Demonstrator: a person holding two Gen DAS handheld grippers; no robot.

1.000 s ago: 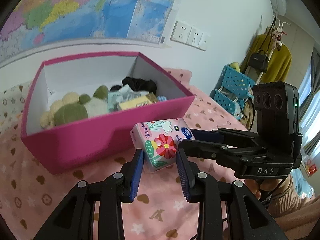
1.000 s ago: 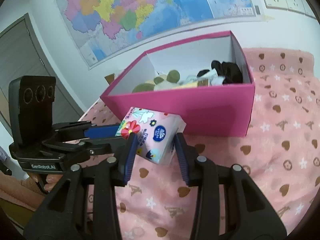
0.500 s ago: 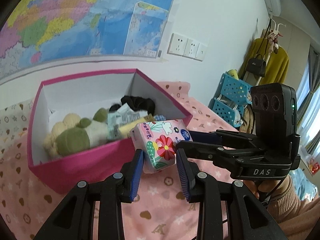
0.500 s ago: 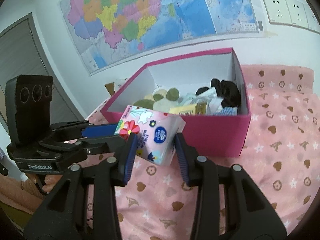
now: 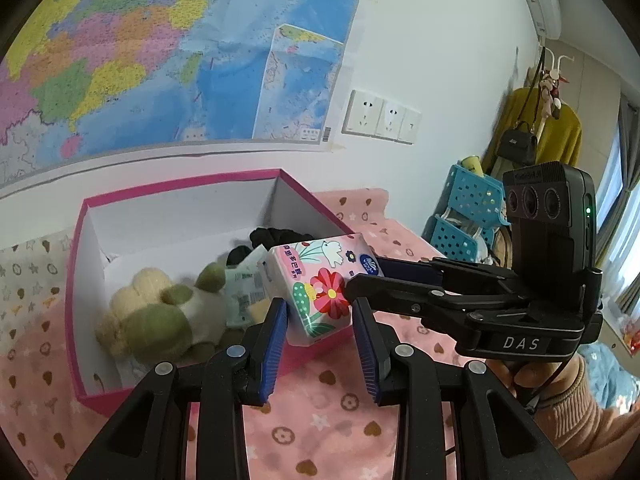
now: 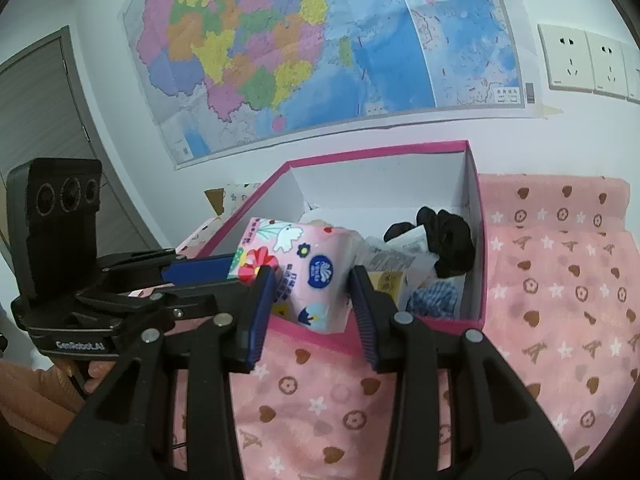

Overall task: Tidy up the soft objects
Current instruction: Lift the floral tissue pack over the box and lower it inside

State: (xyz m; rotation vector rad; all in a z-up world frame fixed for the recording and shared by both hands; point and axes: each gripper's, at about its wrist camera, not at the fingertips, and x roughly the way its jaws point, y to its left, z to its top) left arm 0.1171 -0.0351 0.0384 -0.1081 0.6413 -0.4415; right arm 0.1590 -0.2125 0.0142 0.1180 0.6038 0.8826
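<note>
While both clamp it from opposite ends, the left hand-held gripper [image 5: 320, 312] and right hand-held gripper [image 6: 312, 300] pinch a soft, glossy tissue pack [image 5: 316, 284], floral pink, held over the near rim of the box [image 5: 92, 396]. Inside the box: a fuzzy plush [image 5: 156, 320] at 9 o'clock, black cloth [image 6: 448, 240] at 1. Below lies a patterned pink bedspread [image 6: 560, 300]; a map [image 6: 280, 48] covers the wall.
</note>
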